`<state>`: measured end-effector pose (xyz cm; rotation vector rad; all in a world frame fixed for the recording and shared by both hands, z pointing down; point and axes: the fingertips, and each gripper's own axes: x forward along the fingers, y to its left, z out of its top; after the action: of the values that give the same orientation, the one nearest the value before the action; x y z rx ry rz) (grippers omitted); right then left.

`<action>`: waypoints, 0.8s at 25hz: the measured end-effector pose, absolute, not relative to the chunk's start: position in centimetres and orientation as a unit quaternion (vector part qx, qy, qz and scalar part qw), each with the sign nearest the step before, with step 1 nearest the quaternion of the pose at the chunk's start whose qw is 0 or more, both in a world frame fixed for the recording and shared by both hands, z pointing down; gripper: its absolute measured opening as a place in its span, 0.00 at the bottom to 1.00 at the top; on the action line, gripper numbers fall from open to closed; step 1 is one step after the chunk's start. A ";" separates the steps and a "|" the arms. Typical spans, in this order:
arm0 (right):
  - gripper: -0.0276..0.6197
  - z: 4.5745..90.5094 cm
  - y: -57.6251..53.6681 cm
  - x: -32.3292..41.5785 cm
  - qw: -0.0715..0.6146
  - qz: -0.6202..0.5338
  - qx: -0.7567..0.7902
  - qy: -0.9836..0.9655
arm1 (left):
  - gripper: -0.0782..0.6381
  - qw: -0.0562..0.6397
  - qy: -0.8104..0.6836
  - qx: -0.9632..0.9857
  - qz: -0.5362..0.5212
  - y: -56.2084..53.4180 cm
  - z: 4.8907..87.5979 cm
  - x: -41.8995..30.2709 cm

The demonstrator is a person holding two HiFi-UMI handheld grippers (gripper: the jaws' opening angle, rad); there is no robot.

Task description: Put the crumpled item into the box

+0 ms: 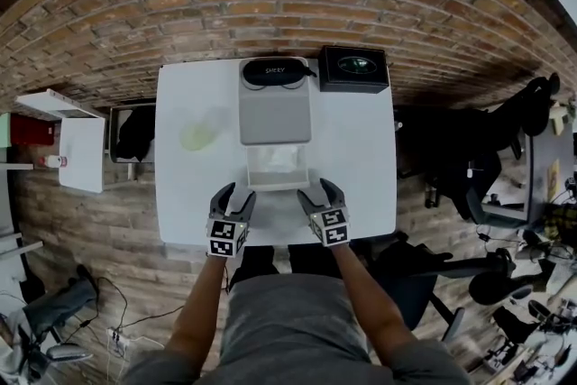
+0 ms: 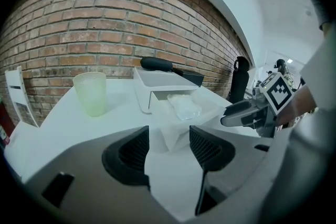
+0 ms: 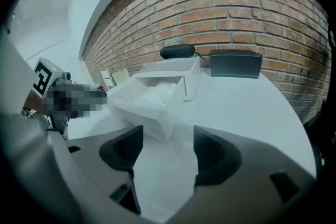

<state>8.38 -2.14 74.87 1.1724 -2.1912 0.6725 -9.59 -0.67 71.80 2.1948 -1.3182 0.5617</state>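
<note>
Your left gripper (image 1: 237, 196): lower centre, jaws apart, nothing between them. Your right gripper (image 1: 319, 192): beside it, likewise apart and empty. Crumpled white item (image 1: 276, 160): inside the white box (image 1: 279, 186), mid-frame.

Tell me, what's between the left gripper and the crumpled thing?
In the left gripper view, only bare table and the white box's near wall separate the left gripper from the crumpled item inside.
</note>
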 end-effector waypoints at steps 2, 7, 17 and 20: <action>0.51 74.8 -2.4 8.4 0.278 0.254 0.439 -0.816 | 0.43 0.257 -0.486 0.809 0.206 -0.6 71.8 -9.6; 0.52 74.9 -2.4 8.4 0.274 0.261 0.436 -0.817 | 0.43 0.258 -0.484 0.808 0.215 -0.2 72.6 -9.5; 0.52 74.7 -2.4 8.3 0.275 0.270 0.438 -0.812 | 0.44 0.276 -0.474 0.807 0.220 -0.5 73.3 -9.6; 0.52 74.6 -2.6 8.2 0.274 0.267 0.438 -0.814 | 0.44 0.278 -0.475 0.805 0.220 -0.7 73.1 -9.8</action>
<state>8.22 -2.62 74.58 1.1769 -2.1896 0.7174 -9.77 -0.73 73.07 2.1615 -1.2741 0.5906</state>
